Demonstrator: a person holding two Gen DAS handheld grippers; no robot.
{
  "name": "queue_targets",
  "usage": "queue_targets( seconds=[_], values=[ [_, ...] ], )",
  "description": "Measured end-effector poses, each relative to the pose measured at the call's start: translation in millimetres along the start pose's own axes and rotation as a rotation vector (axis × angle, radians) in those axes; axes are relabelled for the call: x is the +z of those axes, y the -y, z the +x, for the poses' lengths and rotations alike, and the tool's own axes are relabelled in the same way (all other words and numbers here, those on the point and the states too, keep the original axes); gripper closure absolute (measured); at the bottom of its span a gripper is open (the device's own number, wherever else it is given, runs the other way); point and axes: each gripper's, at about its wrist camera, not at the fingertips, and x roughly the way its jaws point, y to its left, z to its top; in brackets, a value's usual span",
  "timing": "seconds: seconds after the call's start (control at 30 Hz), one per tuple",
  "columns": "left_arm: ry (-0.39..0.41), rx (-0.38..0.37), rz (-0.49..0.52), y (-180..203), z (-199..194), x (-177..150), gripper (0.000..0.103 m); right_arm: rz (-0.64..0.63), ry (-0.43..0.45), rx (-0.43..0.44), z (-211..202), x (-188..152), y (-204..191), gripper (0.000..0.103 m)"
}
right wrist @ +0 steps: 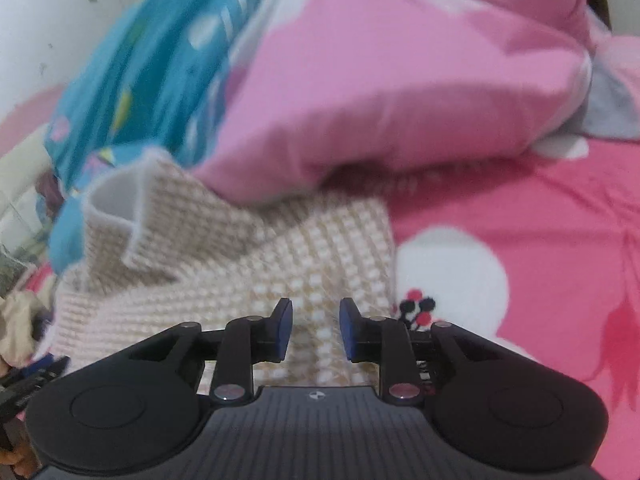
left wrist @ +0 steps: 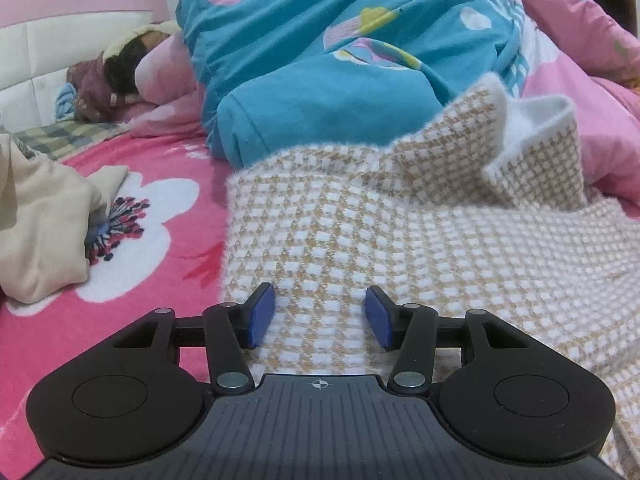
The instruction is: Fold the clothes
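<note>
A fuzzy beige-and-white checked garment (left wrist: 400, 232) lies spread on the pink flowered bed cover (left wrist: 140, 240). Its white-lined collar (left wrist: 532, 144) stands up at the far right. My left gripper (left wrist: 320, 314) hovers open over the garment's near left part, with nothing between its blue pads (left wrist: 262, 316). In the right wrist view the same garment (right wrist: 256, 264) lies ahead and to the left, its collar (right wrist: 120, 208) raised. My right gripper (right wrist: 316, 328) is open just above the garment's right edge, with nothing held.
A teal patterned quilt (left wrist: 320, 48) and pink bedding (right wrist: 380, 80) are piled behind the garment. A cream cloth (left wrist: 36, 220) lies at the left on the bed cover (right wrist: 540, 260). A person lies by the white headboard (left wrist: 40, 52) at far left.
</note>
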Motion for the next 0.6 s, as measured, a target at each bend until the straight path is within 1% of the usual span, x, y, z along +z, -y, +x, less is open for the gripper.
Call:
queue_targets(
  seconds=[0.07, 0.13, 0.17, 0.2, 0.23, 0.3, 0.4, 0.5, 0.57, 0.6],
  values=[
    [0.003, 0.0, -0.002, 0, 0, -1, 0.053, -0.008, -0.024, 0.003, 7, 0, 0, 0.076],
    [0.006, -0.001, -0.005, 0, 1, -2, 0.053, -0.015, -0.023, 0.006, 9, 0, -1, 0.078],
    [0.006, -0.001, -0.008, 0, 1, -2, 0.053, -0.023, -0.009, 0.004, 8, -1, -2, 0.079],
    [0.007, -0.001, -0.011, 0, 1, -2, 0.053, -0.034, 0.01, 0.0, 5, -1, -3, 0.083],
    [0.008, -0.001, -0.011, 0, 1, -2, 0.053, -0.044, 0.029, -0.003, 3, -2, -5, 0.094],
    [0.01, -0.001, -0.011, 1, 0, -1, 0.053, -0.065, 0.066, -0.011, -1, -3, -8, 0.097],
    [0.012, 0.006, 0.0, 4, 0, -1, 0.054, -0.096, 0.121, -0.021, -8, -5, -12, 0.097],
    [0.013, 0.014, 0.008, 7, 1, -2, 0.053, -0.149, 0.083, -0.091, 10, -9, -11, 0.097],
    [0.013, 0.013, 0.004, 6, 1, -2, 0.053, -0.104, 0.08, -0.101, 8, -7, -10, 0.095],
    [0.013, 0.007, -0.005, 4, 0, -2, 0.053, -0.077, 0.08, -0.103, 6, -6, -9, 0.092]
  ],
)
